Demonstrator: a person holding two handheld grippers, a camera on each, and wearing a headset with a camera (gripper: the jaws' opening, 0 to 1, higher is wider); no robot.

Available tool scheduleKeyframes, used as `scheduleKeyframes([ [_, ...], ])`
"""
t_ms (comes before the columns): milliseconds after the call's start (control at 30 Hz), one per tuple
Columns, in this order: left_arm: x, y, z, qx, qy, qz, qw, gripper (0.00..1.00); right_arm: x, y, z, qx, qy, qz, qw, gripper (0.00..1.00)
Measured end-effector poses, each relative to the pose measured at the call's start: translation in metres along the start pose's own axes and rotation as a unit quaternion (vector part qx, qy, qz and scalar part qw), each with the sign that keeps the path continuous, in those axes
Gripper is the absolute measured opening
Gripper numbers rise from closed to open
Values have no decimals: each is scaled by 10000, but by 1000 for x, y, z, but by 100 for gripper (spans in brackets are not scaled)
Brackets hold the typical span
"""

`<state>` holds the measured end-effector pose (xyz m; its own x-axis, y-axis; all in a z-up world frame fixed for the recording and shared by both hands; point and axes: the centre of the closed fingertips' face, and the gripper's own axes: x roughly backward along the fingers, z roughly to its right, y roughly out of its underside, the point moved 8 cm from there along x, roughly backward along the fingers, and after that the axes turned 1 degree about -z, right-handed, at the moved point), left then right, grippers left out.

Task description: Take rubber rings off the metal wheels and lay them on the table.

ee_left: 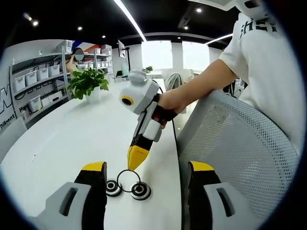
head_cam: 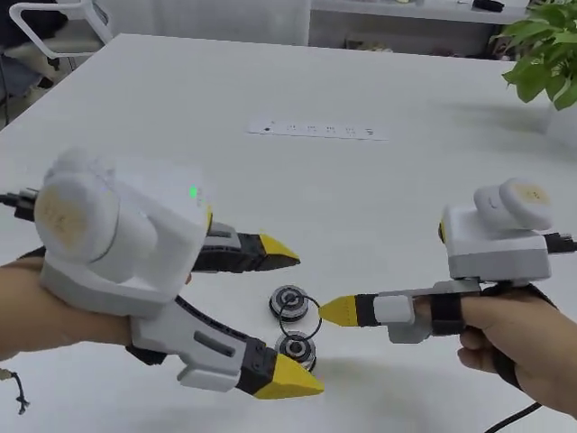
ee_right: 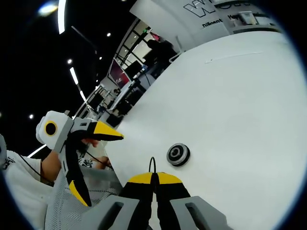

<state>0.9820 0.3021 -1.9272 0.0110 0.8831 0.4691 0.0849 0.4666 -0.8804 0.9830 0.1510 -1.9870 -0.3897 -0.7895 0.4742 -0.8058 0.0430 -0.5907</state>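
- The left tool (head_cam: 284,313) stands open, its two yellow-tipped jaws spread wide, one on each side of the workpieces in the head view.
- The right tool (head_cam: 335,311) is closed, its yellow tips pinching the edge of a thin black rubber ring (ee_right: 152,164).
- In the right gripper view the ring rises as a narrow loop from between the closed jaws, edge-on to the camera.
- Two metal wheels lie flat on the white worktop (head_cam: 361,207): the farther wheel (head_cam: 288,300) and the nearer wheel (head_cam: 296,349), just beside each other.
- In the head view the ring sits across the gap between the two wheels and overlaps both. It may be lifted off them, but that angle does not settle it.
- In the left gripper view the right tool slants down from a person's hand, its tip at the top of the ring.
- A paper strip (head_cam: 317,129) lies farther back on the worktop, well apart from the wheels.
- A green potted plant (head_cam: 545,54) stands at the far right corner.
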Motion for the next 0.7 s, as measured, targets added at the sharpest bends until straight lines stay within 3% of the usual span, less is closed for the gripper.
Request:
scheduleKeyframes([
  [233, 21, -1, 2, -51, -144, -19, 9999, 69, 3, -2, -3, 35, 9, 64, 10000, 0],
  [700, 65, 15, 9, 137, -816, -221, 9963, 70, 8, -6, -3, 17, 3, 222, 9998, 0],
])
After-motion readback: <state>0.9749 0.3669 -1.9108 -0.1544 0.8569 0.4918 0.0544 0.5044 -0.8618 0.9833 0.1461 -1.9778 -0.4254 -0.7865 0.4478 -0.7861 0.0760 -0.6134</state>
